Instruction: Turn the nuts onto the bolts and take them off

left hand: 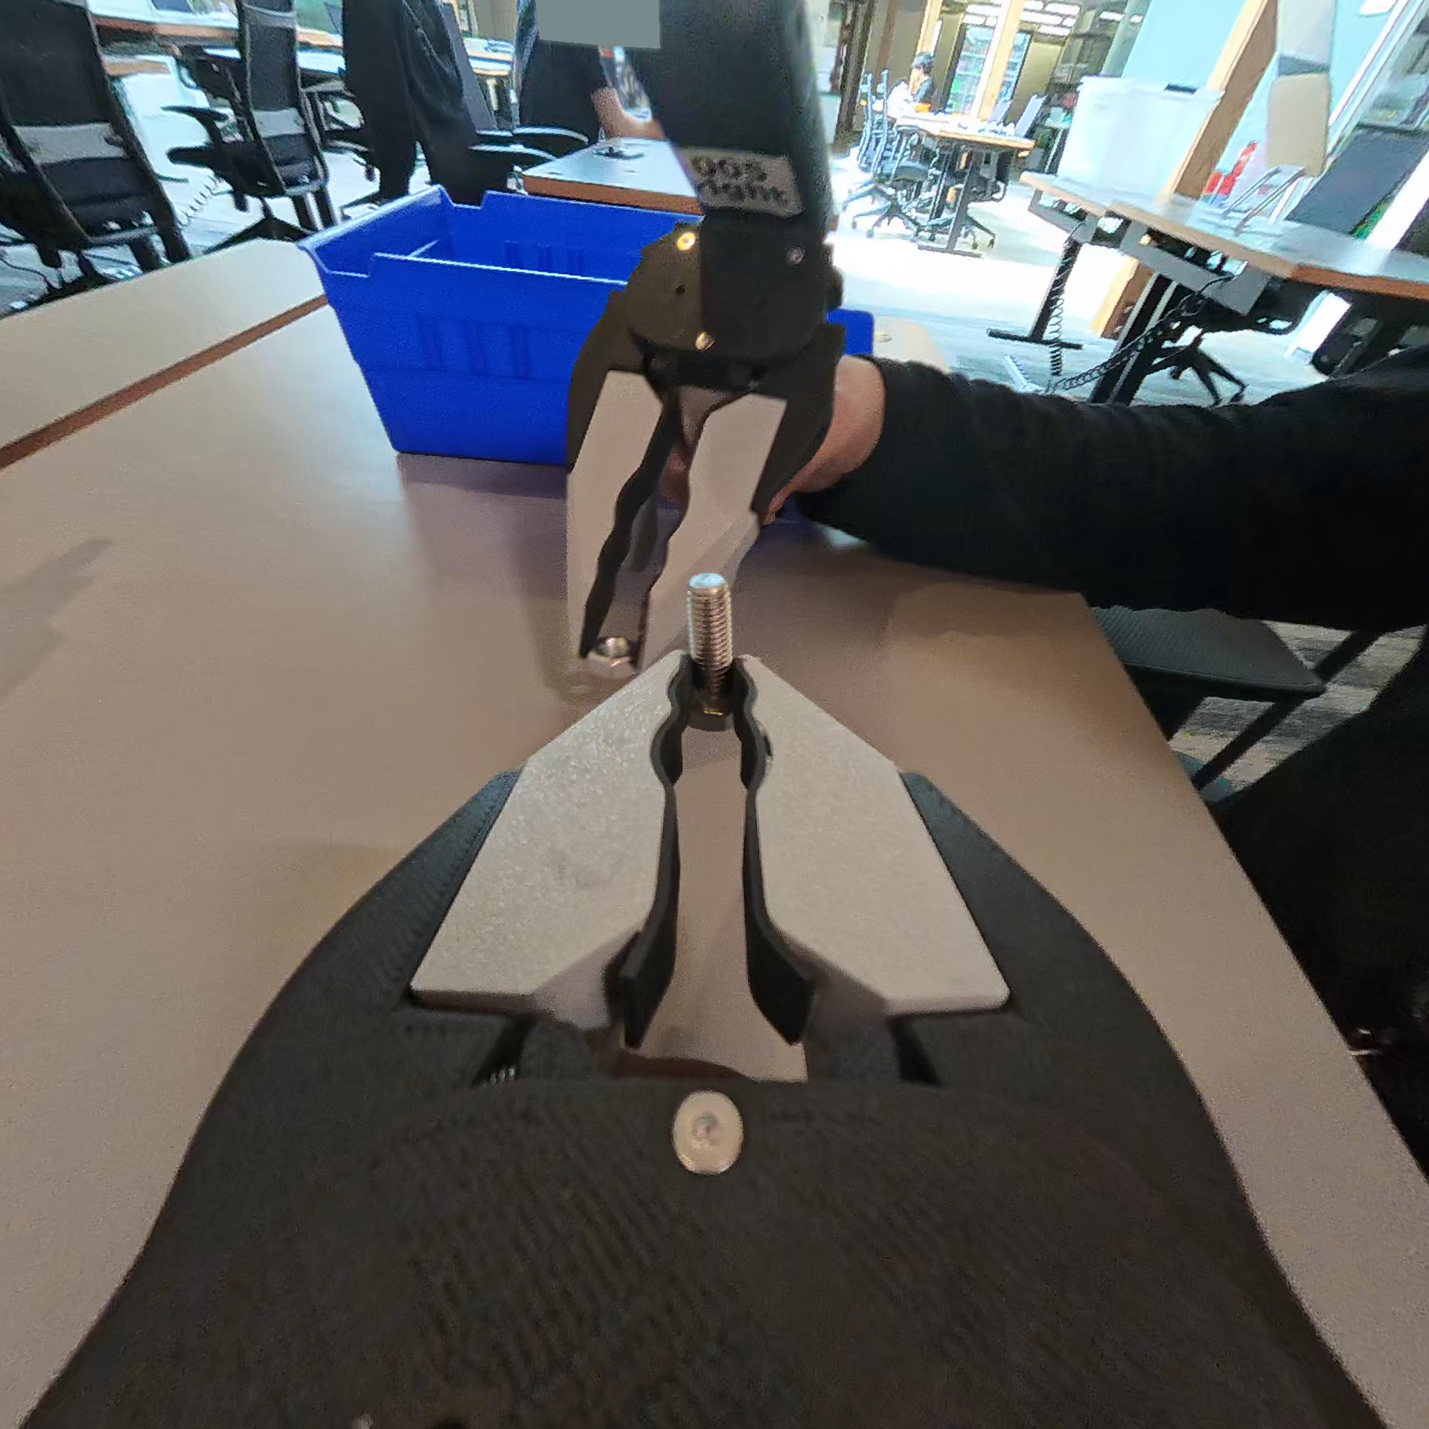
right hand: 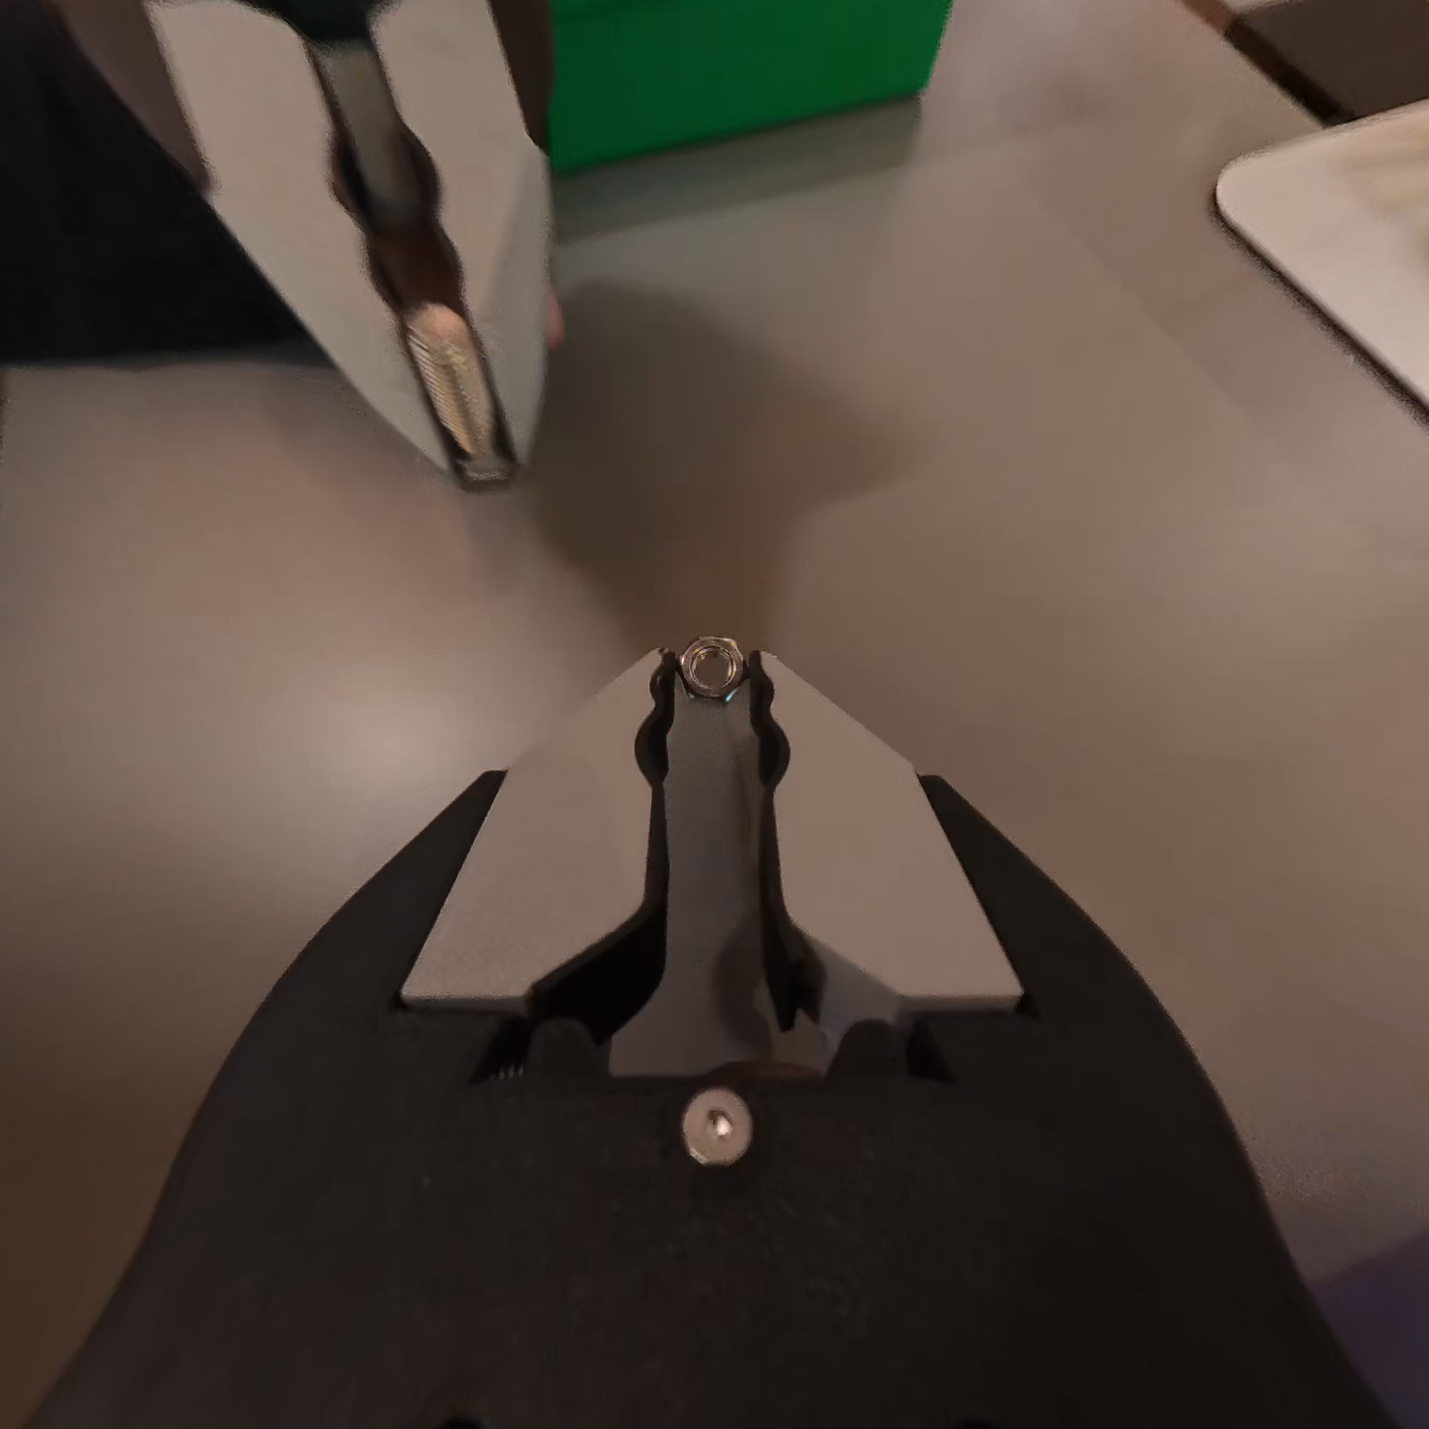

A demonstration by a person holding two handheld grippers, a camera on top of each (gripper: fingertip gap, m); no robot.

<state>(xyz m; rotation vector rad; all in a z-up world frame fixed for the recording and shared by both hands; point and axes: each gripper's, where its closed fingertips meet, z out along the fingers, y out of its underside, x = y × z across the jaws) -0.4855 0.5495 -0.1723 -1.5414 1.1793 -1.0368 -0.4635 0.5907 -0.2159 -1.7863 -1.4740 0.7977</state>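
My left gripper [left hand: 710, 680] is shut on a silver bolt [left hand: 708, 619], its threaded end standing up past the fingertips. My right gripper [right hand: 710, 671] is shut on a small silver hex nut [right hand: 710, 670], held at the very fingertips with its hole facing the camera. In the left wrist view the right gripper [left hand: 612, 653] points down with the nut [left hand: 611, 656] just left of the bolt and a little below its tip, apart from it. In the right wrist view the left gripper [right hand: 483, 464] and bolt [right hand: 456, 394] show blurred at upper left.
A blue plastic bin [left hand: 479, 325] stands on the tan table [left hand: 232, 619] behind the grippers. A green box [right hand: 734, 69] sits at the table's far side. A white tray corner [right hand: 1345, 232] is at the right. A person's sleeved arm [left hand: 1121, 495] reaches in from the right. Office chairs and desks stand beyond. One gripper's finger ends stand about 7 centimetres off the other's.
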